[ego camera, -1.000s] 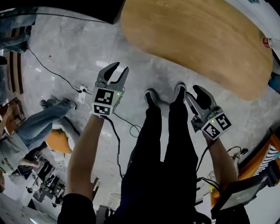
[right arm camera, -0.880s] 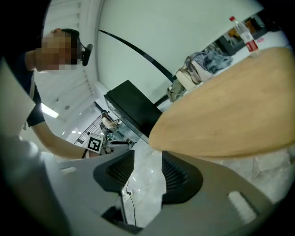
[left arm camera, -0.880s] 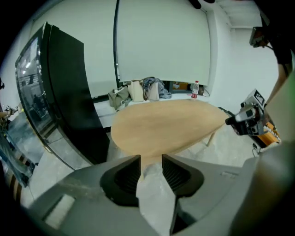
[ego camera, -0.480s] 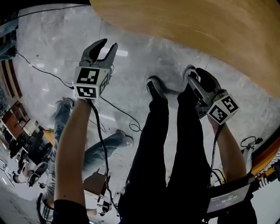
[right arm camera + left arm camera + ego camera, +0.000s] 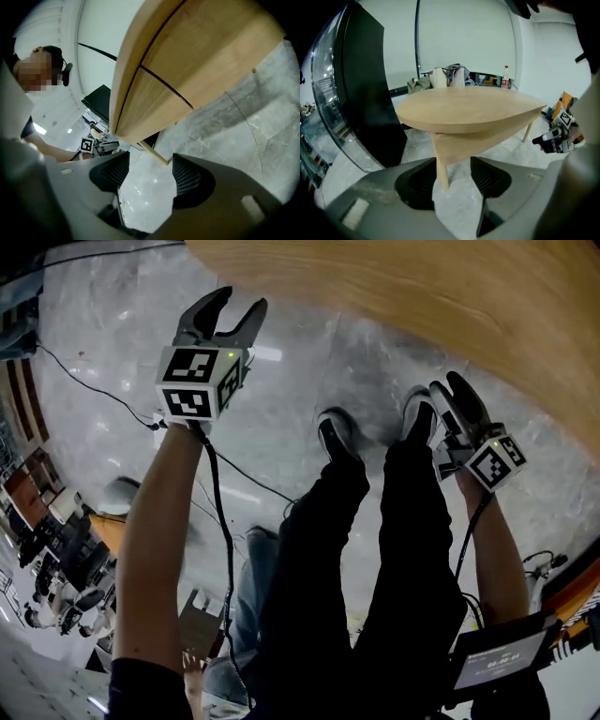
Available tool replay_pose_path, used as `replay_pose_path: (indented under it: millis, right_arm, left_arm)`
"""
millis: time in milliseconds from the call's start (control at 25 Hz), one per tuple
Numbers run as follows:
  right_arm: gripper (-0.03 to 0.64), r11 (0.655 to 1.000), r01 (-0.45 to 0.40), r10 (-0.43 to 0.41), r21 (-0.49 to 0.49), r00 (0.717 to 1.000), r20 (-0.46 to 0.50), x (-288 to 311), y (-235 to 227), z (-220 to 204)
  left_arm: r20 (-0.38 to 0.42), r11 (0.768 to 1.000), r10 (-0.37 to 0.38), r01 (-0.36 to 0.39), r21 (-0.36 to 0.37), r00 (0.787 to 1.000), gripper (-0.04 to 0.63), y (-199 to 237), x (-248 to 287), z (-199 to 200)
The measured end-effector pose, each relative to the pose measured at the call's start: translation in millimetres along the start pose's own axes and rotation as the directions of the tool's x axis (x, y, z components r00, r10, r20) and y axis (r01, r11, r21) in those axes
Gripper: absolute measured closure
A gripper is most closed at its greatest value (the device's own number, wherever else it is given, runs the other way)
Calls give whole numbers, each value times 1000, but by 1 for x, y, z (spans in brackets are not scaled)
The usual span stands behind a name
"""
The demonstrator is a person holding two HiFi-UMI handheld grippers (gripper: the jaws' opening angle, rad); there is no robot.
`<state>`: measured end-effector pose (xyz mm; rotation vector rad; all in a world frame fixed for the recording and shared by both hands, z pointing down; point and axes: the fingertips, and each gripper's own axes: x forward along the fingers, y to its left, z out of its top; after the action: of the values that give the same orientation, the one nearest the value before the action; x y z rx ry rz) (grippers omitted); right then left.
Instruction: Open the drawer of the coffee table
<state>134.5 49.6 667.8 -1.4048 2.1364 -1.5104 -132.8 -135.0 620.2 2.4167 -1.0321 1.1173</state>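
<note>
The light wooden coffee table fills the top of the head view. In the left gripper view its oval top is side-on, with the drawer box under it and a thin leg. The right gripper view shows the table's side tilted, with dark seams round a drawer front. My left gripper hangs over the floor left of the table. My right gripper is just short of the table's edge. Both jaws have just been opening and have nothing between them.
The person's legs in black trousers and shoes stand between the grippers on the grey marble floor. A black cable trails across the floor at left. A tall dark panel stands left of the table.
The view has dropped closer to the table, which now fills the top. Both grippers have sunk towards the table, and both pairs of jaws stand wider. The right gripper has rolled.
</note>
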Motion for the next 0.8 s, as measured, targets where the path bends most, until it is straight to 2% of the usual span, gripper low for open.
replay_pose_path:
  millis: [160, 280, 400, 560, 640, 760, 800]
  right_arm:
    - [321, 999, -42, 42, -6, 999, 23, 24, -6, 15]
    - [321, 997, -63, 63, -36, 998, -3, 39, -4, 11]
    - [341, 989, -118, 117, -87, 993, -10, 52, 5, 2]
    - [333, 986, -130, 130, -108, 991, -2, 65, -5, 1]
    - [318, 980, -153, 156, -125, 987, 22, 69, 0, 11]
    - [274, 975, -172, 183, -141, 981, 68, 82, 5, 24]
    - [264, 971, -187, 201, -146, 976, 87, 86, 7, 29]
  left_arm:
    - [26, 999, 17, -17, -33, 1000, 356, 7, 11, -2]
    - [71, 998, 21, -17, -57, 997, 356, 12, 10, -4]
    - [114, 999, -10, 15, -45, 993, 336, 8, 12, -11]
    - [175, 998, -49, 53, -23, 983, 324, 10, 19, -15]
    - [178, 998, -61, 61, 7, 982, 319, 11, 17, -12]
    - [127, 991, -79, 64, 115, 989, 282, 15, 17, -9]
    - [111, 989, -89, 74, 130, 990, 266, 15, 21, -7]
